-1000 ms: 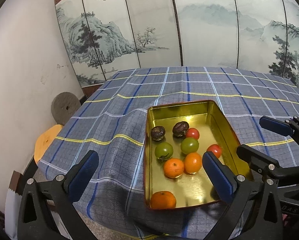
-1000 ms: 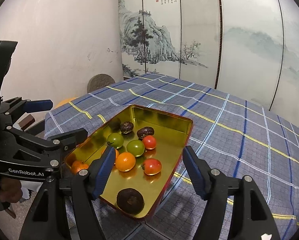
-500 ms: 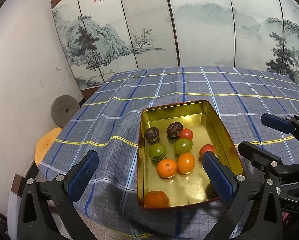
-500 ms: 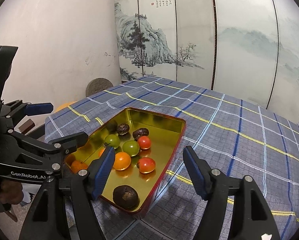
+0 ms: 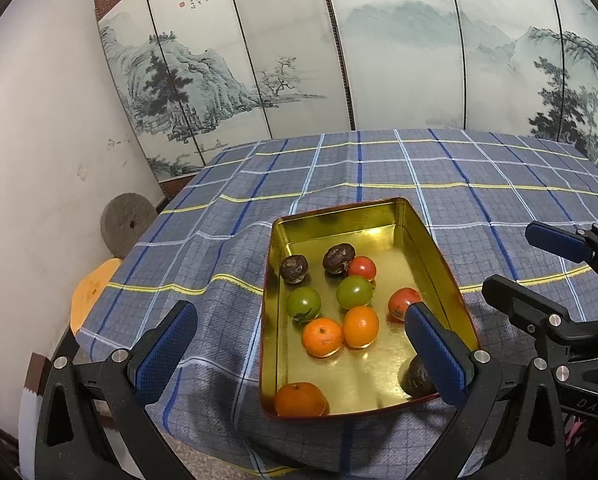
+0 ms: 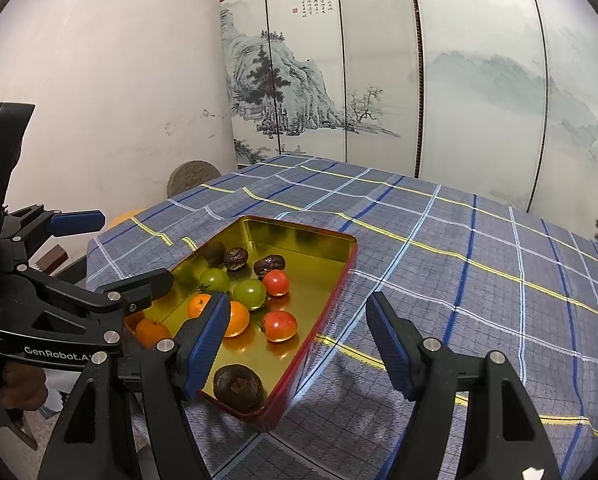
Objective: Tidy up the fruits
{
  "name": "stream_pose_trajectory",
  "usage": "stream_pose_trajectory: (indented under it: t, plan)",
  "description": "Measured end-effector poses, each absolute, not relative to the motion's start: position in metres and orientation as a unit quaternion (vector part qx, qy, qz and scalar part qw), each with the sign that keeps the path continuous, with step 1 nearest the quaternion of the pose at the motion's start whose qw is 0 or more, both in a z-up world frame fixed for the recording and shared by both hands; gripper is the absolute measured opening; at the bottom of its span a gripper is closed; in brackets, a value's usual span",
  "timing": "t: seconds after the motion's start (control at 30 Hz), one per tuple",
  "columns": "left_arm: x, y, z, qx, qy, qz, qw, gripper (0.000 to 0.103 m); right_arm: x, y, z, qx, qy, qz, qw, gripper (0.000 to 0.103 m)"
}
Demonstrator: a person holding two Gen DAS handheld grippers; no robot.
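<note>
A gold tin tray (image 5: 435,248) (image 6: 341,280) sits on the plaid tablecloth near its front edge. It holds several fruits: oranges (image 5: 322,336), green tomatoes (image 5: 354,291), red tomatoes (image 6: 279,325) and dark wrinkled passion fruits (image 6: 238,386). My left gripper (image 5: 299,348) is open and empty, held back above the tray's near end. My right gripper (image 6: 297,344) is open and empty over the tray's near right corner. It also shows in the left wrist view (image 5: 539,268).
The blue plaid table (image 5: 379,168) extends far behind the tray. A painted folding screen (image 5: 379,52) stands at the back. A round stone disc (image 5: 125,224) and an orange stool (image 5: 91,296) sit by the white wall on the left.
Both grippers have drawn back and risen a little, so the tray sits lower and further in view. The fruits have not moved. Both grippers stay open.
</note>
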State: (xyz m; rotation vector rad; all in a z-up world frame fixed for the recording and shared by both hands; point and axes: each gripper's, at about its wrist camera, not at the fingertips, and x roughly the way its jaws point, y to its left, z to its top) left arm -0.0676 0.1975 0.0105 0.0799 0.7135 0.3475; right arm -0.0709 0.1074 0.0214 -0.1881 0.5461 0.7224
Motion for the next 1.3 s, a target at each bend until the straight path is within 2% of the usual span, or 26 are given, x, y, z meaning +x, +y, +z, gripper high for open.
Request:
stream_pose_trajectory:
  t: [1.3]
  plan:
    - [-0.006,0.131,0.012,0.075,0.359,0.134,0.92,0.103,-0.023,0.026,0.008,-0.033,0.284,0.299,0.91,0.068]
